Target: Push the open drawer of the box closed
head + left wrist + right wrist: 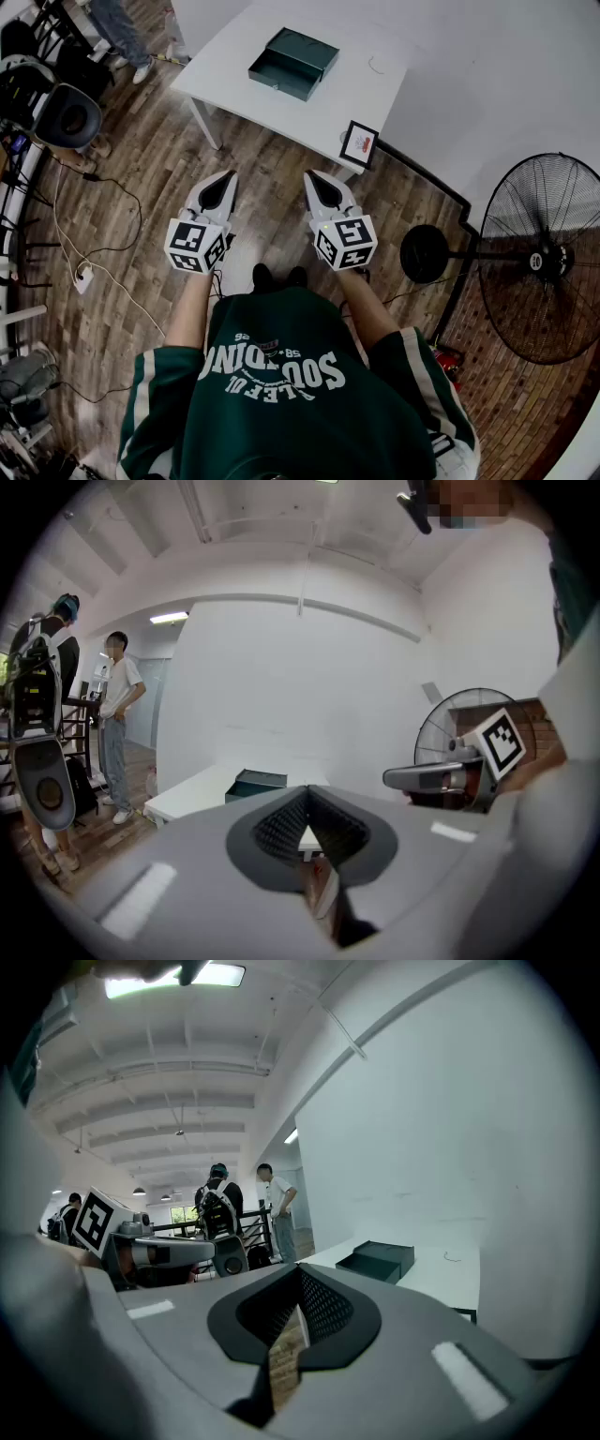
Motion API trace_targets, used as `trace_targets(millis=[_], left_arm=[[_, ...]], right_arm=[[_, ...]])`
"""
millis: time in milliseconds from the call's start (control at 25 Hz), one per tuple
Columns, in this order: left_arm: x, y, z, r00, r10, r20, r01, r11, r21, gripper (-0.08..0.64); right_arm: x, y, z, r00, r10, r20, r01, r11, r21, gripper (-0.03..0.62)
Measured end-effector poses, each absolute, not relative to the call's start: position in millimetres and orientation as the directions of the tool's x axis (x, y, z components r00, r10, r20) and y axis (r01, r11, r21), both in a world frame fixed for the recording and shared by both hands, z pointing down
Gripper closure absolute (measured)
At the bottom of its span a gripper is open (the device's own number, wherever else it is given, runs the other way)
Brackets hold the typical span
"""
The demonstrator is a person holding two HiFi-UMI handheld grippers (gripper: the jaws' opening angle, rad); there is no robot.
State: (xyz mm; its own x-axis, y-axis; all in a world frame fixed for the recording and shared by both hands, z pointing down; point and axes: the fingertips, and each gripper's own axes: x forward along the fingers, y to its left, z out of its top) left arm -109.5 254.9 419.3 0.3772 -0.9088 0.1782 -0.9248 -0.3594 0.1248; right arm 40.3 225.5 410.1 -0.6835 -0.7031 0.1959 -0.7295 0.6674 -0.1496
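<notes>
White counter (375, 94) ahead: we see box (307, 52), drawer (277, 74) out toward us; left hand-held gripper (227, 175), right hand-held gripper (310, 175) both closed, empty.

A white tabletop (375, 94) stands on a brown wood-plank floor (262, 187), its far side toward a white wall (487, 75). A small black-framed card (358, 143) sits at the tabletop's near corner. Right of the tabletop stands a black pedestal fan (542, 258). Left of the tabletop are a bystander's legs (120, 30) and loose cables running to a white power strip (82, 278).
</notes>
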Motion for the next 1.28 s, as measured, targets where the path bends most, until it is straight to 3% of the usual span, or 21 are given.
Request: trace_targets(millis=[1280], left_arm=[[-155.3, 206.4, 447.9, 0.454, -0.861, 0.228, -0.891, -0.43, 0.146, 0.508]], right_arm=[[-5.4, 185.7, 438.2, -0.648, -0.728, 0.224, -0.762, 0.611, -0.215, 0.591]])
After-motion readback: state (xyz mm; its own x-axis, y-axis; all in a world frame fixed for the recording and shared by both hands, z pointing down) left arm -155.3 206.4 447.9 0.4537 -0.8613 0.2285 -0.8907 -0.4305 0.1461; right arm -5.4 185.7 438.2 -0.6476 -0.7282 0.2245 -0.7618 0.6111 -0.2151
